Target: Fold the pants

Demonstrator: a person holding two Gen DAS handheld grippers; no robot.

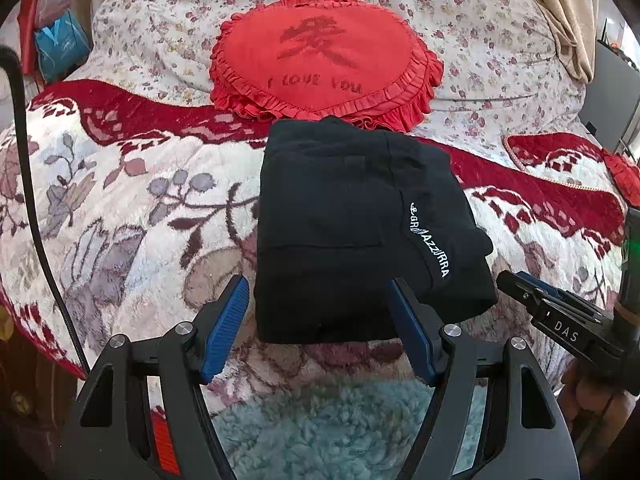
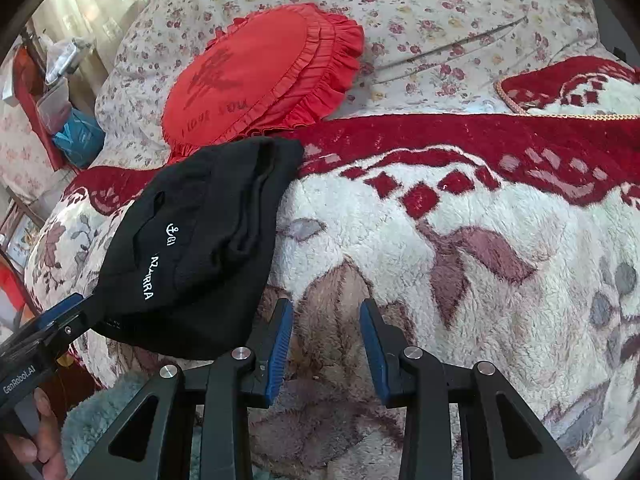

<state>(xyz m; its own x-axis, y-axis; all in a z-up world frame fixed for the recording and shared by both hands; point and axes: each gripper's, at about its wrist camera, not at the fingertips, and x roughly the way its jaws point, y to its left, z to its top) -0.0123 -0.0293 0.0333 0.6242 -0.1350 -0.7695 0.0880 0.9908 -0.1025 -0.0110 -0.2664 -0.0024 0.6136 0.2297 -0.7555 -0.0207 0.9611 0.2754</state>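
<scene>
Left gripper: jaws wide, empty, straddling the near edge of the pants.
Right gripper: jaws narrower, parted, empty, over bare blanket just right of the pants.
Pants: black, folded compact, on the blanket.
Beyond: red cushion touching the pants' far edge.
</scene>
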